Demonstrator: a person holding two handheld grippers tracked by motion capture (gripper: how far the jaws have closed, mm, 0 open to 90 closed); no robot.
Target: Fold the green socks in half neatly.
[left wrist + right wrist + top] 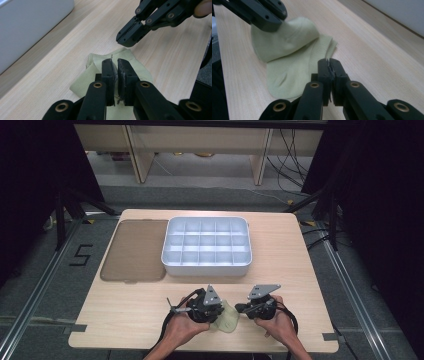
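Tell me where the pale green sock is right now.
In the high view the sock lies on the table's near edge, between the left gripper and right gripper, in front of the white divided tray.

I see a pale wooden table (280, 255). On it lie a white divided tray (206, 246) at the far middle, a brown lid (136, 250) flat just left of it, and a yellow-green sock (226, 318) near the front edge.
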